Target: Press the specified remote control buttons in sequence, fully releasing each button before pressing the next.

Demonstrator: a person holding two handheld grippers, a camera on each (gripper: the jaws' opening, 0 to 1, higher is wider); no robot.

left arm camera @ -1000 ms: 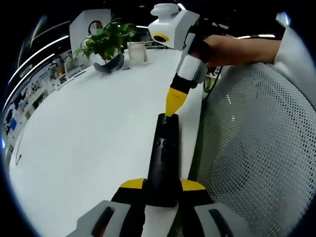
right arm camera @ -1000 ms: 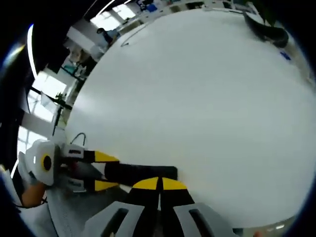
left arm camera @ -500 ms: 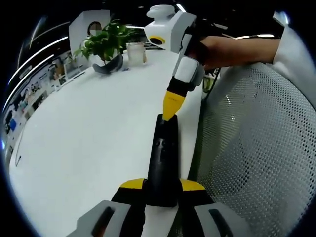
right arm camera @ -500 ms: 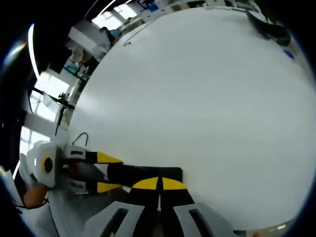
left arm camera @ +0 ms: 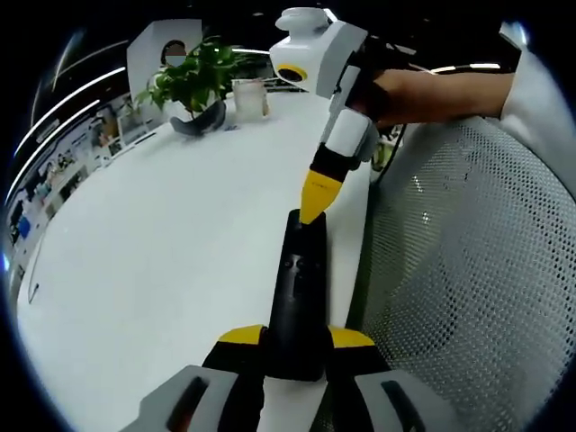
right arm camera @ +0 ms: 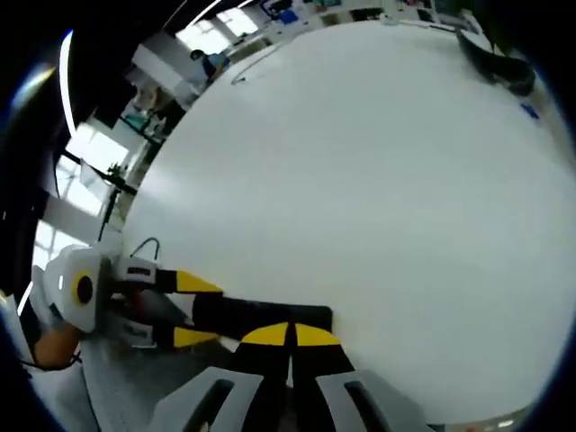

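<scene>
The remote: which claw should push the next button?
Probably the right claw: its shut yellow tips sit at the far end of the black remote. The left claw is busy clamping the near end.

left claw point(left arm camera: 295, 337) clamped, right claw point(right arm camera: 289, 335) tips pressed together, pointing down, hand point(left arm camera: 396, 90) gripping it

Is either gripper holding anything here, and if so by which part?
The left gripper clamps the black remote control by its near end. The right gripper, jaws together, holds nothing; its tip meets the remote's far end.
</scene>
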